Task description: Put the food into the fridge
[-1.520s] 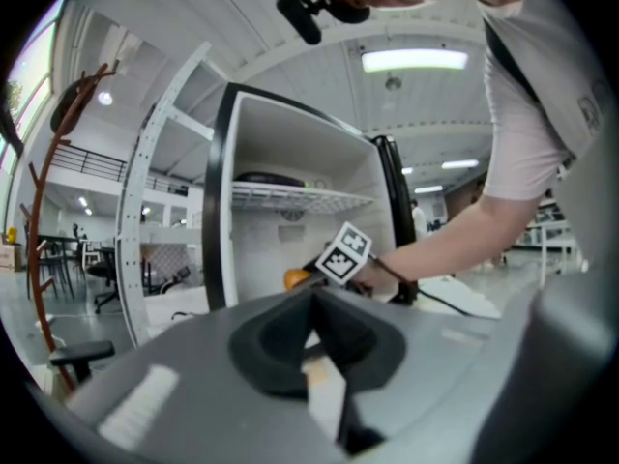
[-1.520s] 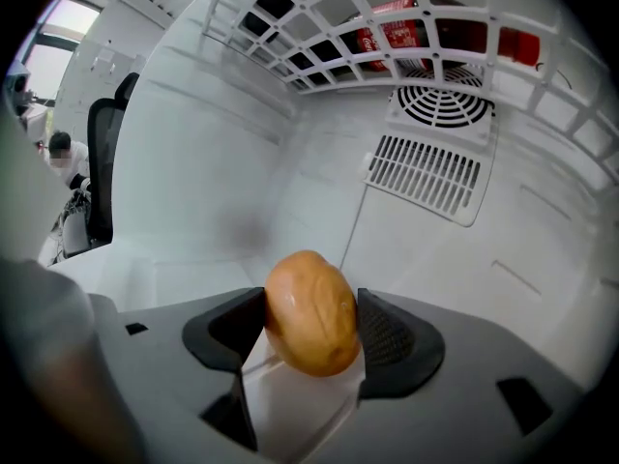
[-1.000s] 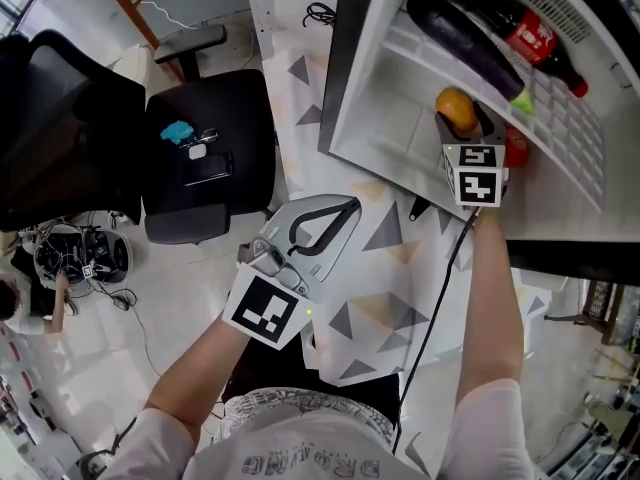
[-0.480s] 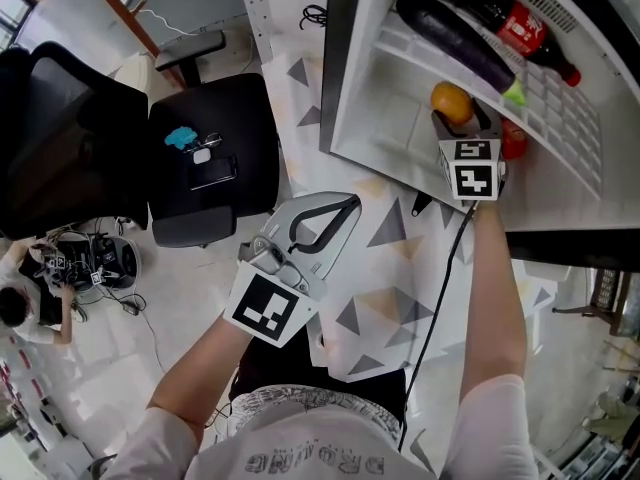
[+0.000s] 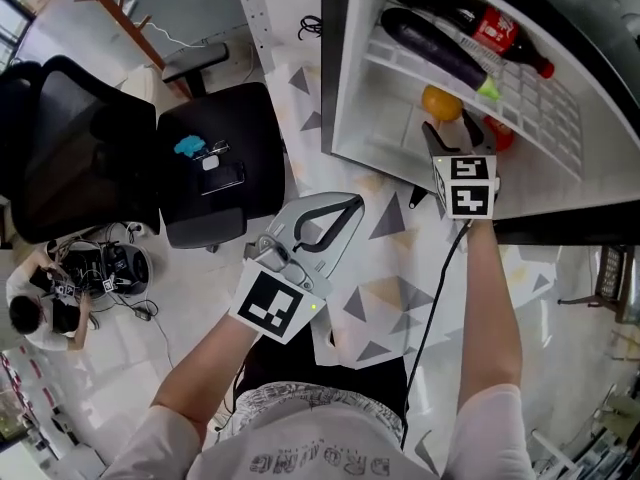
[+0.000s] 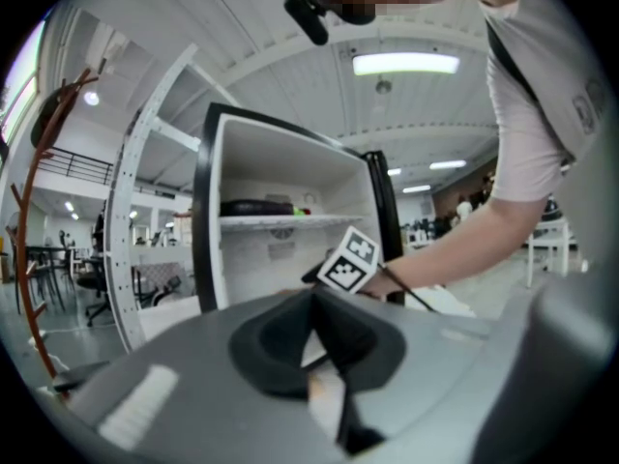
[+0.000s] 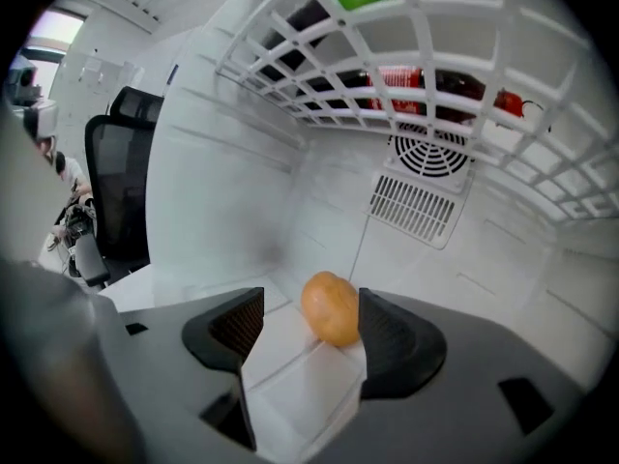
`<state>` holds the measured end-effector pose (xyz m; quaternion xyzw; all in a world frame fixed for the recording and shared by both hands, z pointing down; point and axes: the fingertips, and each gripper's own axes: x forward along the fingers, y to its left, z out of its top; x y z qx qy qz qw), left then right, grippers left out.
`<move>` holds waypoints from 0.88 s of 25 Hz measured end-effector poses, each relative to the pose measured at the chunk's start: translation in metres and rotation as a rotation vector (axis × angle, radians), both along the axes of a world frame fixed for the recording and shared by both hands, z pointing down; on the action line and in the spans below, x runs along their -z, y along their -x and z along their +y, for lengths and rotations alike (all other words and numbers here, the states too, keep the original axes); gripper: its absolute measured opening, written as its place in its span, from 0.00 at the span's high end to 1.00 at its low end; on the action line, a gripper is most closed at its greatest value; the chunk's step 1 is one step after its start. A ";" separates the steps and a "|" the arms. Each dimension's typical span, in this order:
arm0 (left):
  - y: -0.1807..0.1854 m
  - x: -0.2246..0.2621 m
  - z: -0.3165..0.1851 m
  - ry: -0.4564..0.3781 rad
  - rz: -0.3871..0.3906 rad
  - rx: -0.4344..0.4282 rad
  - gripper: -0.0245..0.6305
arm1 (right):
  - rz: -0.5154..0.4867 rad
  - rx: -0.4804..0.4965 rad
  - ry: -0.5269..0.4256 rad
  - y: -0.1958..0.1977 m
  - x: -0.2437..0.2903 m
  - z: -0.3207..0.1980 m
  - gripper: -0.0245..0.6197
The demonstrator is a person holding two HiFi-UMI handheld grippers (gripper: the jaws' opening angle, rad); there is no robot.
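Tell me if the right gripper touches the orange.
Cannot tell. The right gripper view shows the orange between the right gripper's open jaws, clear of one, its edge meeting the other's outline; neither gap nor contact is plain.

Wore a white short-sleeved fabric T-shirt (image 5: 300,443) with grey block lettering printed across the chest. Had for a left gripper (image 5: 350,206) a smooth grey moulded-plastic shell with curved jaws shaped into a pointed loop, lined inside with black rubber pads (image 6: 280,341). Had for a right gripper (image 5: 452,130) the same grey plastic shell, with broad blunt jaws faced in black ribbed pads (image 7: 237,322). Bore at the rear edge of each a white cube with black square markers (image 5: 268,308), the right one (image 5: 465,186) alike. Showed a small green light (image 5: 312,310) beside the left cube's right corner. Trailed a thin black cable (image 5: 428,313) from beneath the right cube.
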<state>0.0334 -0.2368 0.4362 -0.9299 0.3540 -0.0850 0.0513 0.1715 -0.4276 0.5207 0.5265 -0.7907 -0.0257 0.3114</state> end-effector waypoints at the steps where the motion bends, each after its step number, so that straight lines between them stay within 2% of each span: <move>1: -0.001 0.005 0.003 -0.004 0.000 -0.005 0.95 | -0.010 0.004 0.001 0.003 0.005 0.007 0.51; 5: 0.001 0.025 0.011 -0.016 -0.001 -0.011 0.95 | -0.096 0.012 0.018 0.017 0.022 0.036 0.51; 7: 0.002 0.033 0.014 -0.012 -0.001 -0.013 0.95 | -0.143 0.014 0.027 0.024 0.031 0.053 0.55; 9: 0.001 0.040 0.017 -0.008 -0.003 -0.020 0.95 | -0.165 0.019 0.021 0.030 0.042 0.068 0.61; 22: -0.004 0.092 0.040 -0.019 -0.016 -0.070 0.95 | -0.296 0.015 -0.034 0.044 0.129 0.144 0.74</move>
